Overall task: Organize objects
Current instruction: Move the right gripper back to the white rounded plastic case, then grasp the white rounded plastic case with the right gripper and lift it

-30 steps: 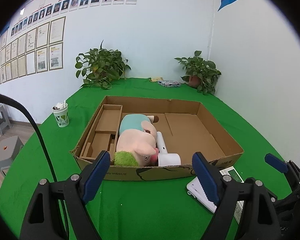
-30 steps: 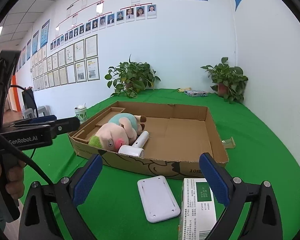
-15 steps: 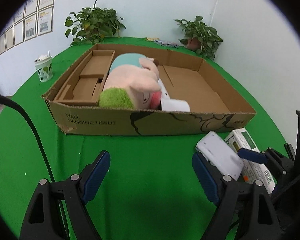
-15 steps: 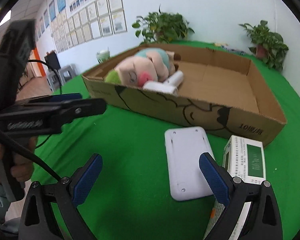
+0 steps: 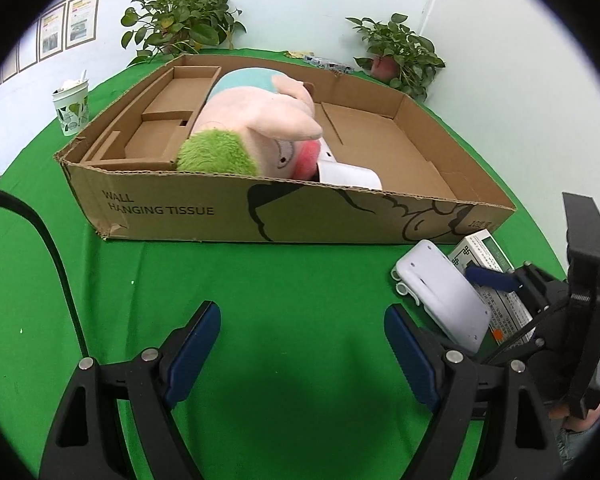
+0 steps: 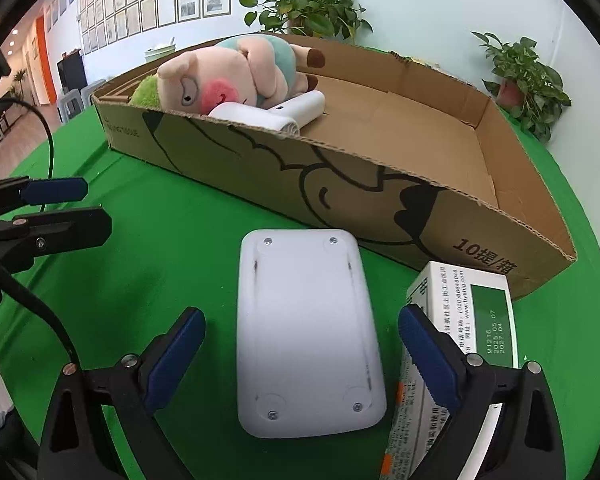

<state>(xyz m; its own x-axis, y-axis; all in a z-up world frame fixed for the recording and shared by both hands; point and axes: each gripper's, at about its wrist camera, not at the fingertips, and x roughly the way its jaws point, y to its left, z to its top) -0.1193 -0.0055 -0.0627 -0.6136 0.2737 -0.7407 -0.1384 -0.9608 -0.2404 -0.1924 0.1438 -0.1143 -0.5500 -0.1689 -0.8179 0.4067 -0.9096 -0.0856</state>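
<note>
A flat white plastic device (image 6: pixel 306 332) lies face down on the green cloth in front of the cardboard box (image 6: pixel 340 184). My right gripper (image 6: pixel 302 354) straddles it; its jaws are closing, pads still apart from its sides. A white and green carton (image 6: pixel 466 320) lies just right of it, under the right finger. Inside the box lie a pink plush pig (image 6: pixel 216 76) and a white hair dryer (image 6: pixel 276 114). My left gripper (image 5: pixel 302 344) hangs open over bare cloth, left of the white device (image 5: pixel 440 292) and carton (image 5: pixel 484 256).
A paper cup (image 5: pixel 71 106) stands left of the box (image 5: pixel 180 204). Two potted plants (image 5: pixel 180 24) (image 5: pixel 398 50) stand at the back by the wall. A black cable (image 5: pixel 52 256) crosses the left side. The green cloth (image 5: pixel 260 280) lies bare between the grippers.
Both grippers have come down and tipped toward the table. The right one has moved over the white device, which now lies between its jaws. The left has settled low over the cloth.
</note>
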